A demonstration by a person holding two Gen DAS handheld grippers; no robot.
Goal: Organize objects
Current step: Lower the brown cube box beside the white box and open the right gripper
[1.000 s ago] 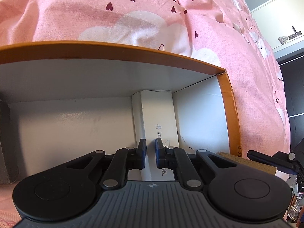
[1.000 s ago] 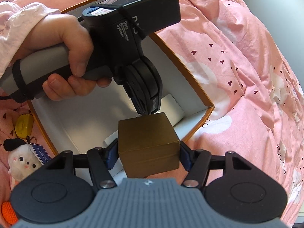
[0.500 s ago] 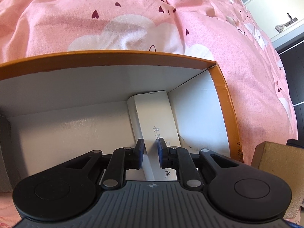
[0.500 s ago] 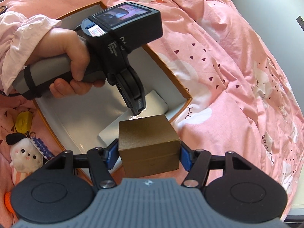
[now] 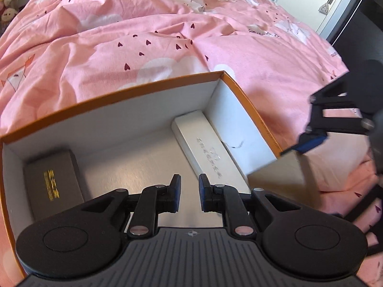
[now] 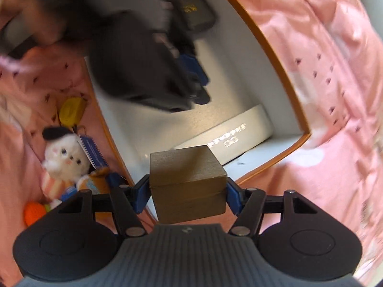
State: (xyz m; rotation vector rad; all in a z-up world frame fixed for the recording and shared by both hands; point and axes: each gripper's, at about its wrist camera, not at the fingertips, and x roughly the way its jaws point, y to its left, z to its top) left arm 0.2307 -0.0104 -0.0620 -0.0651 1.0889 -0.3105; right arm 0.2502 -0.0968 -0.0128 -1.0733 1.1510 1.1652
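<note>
An orange-rimmed cardboard box (image 5: 119,93) with a white inside lies open on the bed. A flat white box (image 5: 203,148) rests in its right corner and a dark box with gold lettering (image 5: 51,184) stands at its left end. My left gripper (image 5: 189,181) hovers above the box floor, its jaws a narrow gap apart with nothing between them. My right gripper (image 6: 188,187) is shut on a brown cube box (image 6: 186,179), held above the orange box's near wall beside the white box (image 6: 234,134). In the left wrist view the cube (image 5: 277,174) shows at the right.
A pink duvet (image 5: 191,35) with hearts and clouds covers the bed all around. Left of the orange box lie a white plush toy (image 6: 62,157), a yellow item (image 6: 71,110) and an orange ball (image 6: 34,212). A white door (image 5: 335,0) stands beyond the bed.
My left gripper has risen and drawn back from the white box, its jaws parting slightly; the whole box interior now shows. My right gripper has tilted further down over the box, still gripping the cube.
</note>
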